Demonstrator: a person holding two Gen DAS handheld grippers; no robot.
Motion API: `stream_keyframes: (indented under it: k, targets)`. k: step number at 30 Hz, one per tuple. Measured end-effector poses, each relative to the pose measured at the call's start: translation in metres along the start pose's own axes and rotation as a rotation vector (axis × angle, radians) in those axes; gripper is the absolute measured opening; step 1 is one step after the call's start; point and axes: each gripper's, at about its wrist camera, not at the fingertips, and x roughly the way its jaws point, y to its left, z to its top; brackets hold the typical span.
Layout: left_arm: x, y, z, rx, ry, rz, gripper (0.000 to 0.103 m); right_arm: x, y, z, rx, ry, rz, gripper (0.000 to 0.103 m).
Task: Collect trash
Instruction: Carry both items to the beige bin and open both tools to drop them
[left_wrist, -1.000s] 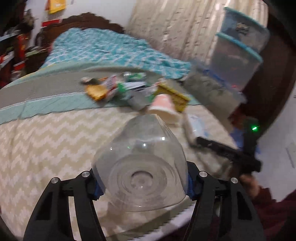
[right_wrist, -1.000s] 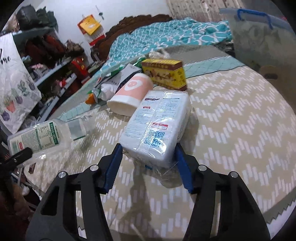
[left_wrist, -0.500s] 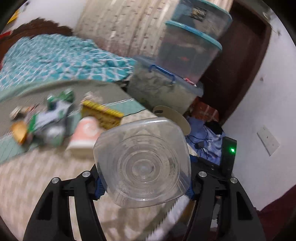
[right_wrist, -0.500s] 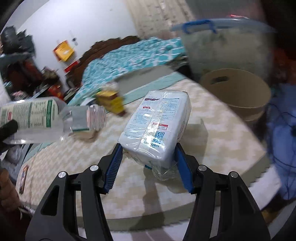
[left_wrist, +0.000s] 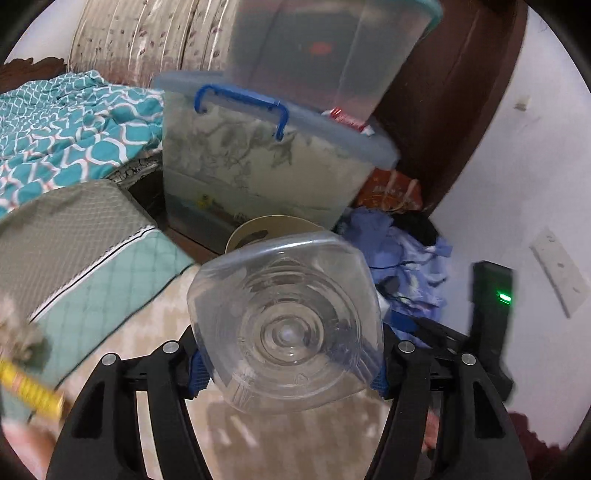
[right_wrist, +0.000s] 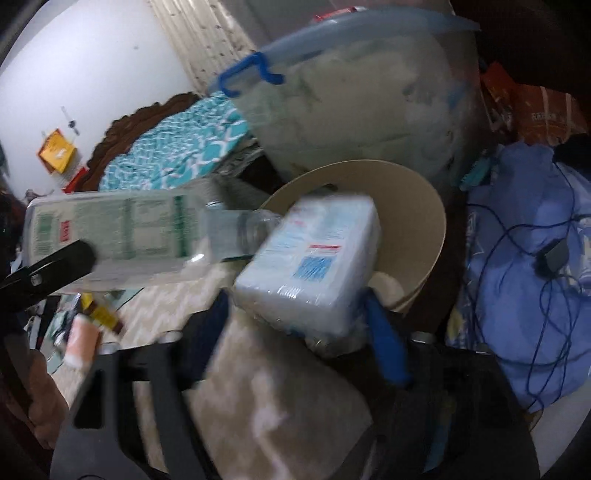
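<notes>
My left gripper is shut on a clear plastic bottle, its base facing the camera; the bottle also shows in the right wrist view with a green and white label, its open neck pointing at the bin. My right gripper is shut on a white plastic-wrapped pack and holds it at the near rim of a beige round bin. The bin stands on the floor past the bed edge, just behind the bottle in the left wrist view.
Stacked clear storage tubs with a blue handle stand behind the bin. Blue clothes with cables lie right of it. A yellow box and pink cup remain on the chevron bedspread. A teal blanket lies far left.
Both grippers have swung right from the trash pile on the bed toward the beige bin, carrying the bottle and the pack. The pack now hangs at the bin's rim.
</notes>
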Motion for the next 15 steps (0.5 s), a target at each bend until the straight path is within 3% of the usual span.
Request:
stream_keyframes:
  k: [2,4,7,12,15]
  targets:
    - [0.029,0.002,0.006,-0.018,0.067,0.045,0.064,-0.001,-0.001,0.002,0.008,-0.023,-0.013,0.087]
    - [0.033,0.006,0.005,-0.043,0.093,0.041,0.066,-0.011,-0.001,-0.001,0.007,-0.072,-0.02,0.087]
    - [0.009,0.007,-0.003,-0.045,0.04,0.033,0.078,-0.025,0.001,-0.008,0.006,-0.129,-0.016,0.087]
    - [-0.042,0.008,-0.025,-0.013,-0.001,0.04,0.078,-0.04,0.015,-0.018,0.019,-0.163,0.038,0.068]
    - [-0.078,0.02,-0.047,-0.031,-0.021,0.03,0.078,-0.044,0.027,-0.028,0.036,-0.162,0.078,0.065]
